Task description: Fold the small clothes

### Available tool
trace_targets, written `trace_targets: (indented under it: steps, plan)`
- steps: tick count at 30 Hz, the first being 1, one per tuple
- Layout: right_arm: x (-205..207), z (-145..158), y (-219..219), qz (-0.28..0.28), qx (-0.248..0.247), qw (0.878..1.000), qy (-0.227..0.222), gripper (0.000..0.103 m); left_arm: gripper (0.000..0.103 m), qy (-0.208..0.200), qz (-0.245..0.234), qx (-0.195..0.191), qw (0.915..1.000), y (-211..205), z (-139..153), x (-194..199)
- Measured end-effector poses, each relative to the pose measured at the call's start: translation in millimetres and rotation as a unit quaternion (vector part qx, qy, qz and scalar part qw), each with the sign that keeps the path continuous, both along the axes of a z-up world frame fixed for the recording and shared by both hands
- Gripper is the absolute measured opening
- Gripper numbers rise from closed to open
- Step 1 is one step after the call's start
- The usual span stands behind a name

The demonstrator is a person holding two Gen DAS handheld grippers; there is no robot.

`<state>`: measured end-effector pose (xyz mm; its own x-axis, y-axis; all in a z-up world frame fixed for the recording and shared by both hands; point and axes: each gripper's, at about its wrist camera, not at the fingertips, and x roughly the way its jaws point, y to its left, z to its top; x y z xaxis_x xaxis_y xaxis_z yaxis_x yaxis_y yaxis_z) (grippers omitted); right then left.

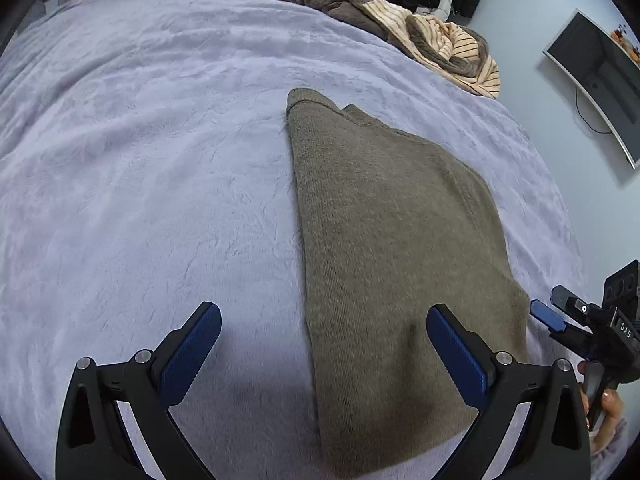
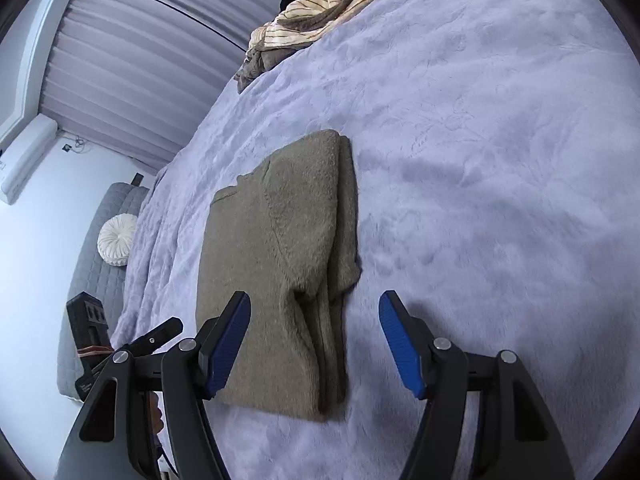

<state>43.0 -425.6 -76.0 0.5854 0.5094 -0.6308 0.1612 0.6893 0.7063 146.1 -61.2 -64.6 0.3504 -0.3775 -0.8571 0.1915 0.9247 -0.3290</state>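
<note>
Both the left gripper [image 1: 324, 330] and right gripper [image 2: 315, 320] stood apart, empty, above the folded sweater [image 1: 384, 240] on the blanket [image 1: 140, 180].

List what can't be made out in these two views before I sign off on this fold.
- Sweater, near hem: left wrist view, cut by the bottom edge and covered by the left tool.
- Sweater's sleeves: both views, tucked under the folded layers.
- Clothes pile: both views, too jumbled and far off to count the pieces.
- Right tool: left wrist view, mostly cut by the right edge.
</note>
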Motion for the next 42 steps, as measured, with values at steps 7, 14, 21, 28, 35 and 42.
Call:
trace_targets:
  steps: [7, 14, 21, 28, 35, 42]
  plan:
    - [54.0, -31.4, -10.6, 0.022, 0.043, 0.998, 0.037, 0.07, 0.103, 0.04, -0.045, -0.053, 0.9967, -20.9, -27.1, 46.8]
    - [100.5, -44.5, 11.2, 0.115, 0.05, 0.991, 0.055, 0.07, 0.103, 0.06, -0.093, -0.09, 0.9898, -45.4, -46.9, 65.9]
    - [116.9, -51.4, 48.4, 0.14, 0.078, 0.986, 0.044, 0.053, 0.073, 0.05, -0.099, -0.09, 0.9898, -50.8, -40.2, 61.9]
    - [89.4, -15.9, 52.5, 0.105, 0.178, 0.978, 0.005, 0.033, 0.051, 0.044, -0.097, -0.132, 0.9855, -24.6, 2.0, 45.0]
    - [53.6, 35.2, 81.4, 0.115, 0.217, 0.969, -0.014, 0.033, 0.051, 0.03, -0.101, -0.136, 0.9852, 9.0, 57.3, -1.1]
    - [13.3, 47.9, 120.2, 0.139, 0.245, 0.96, -0.004, 0.033, 0.051, 0.046, -0.089, -0.127, 0.9868, 59.9, 75.2, -53.0]
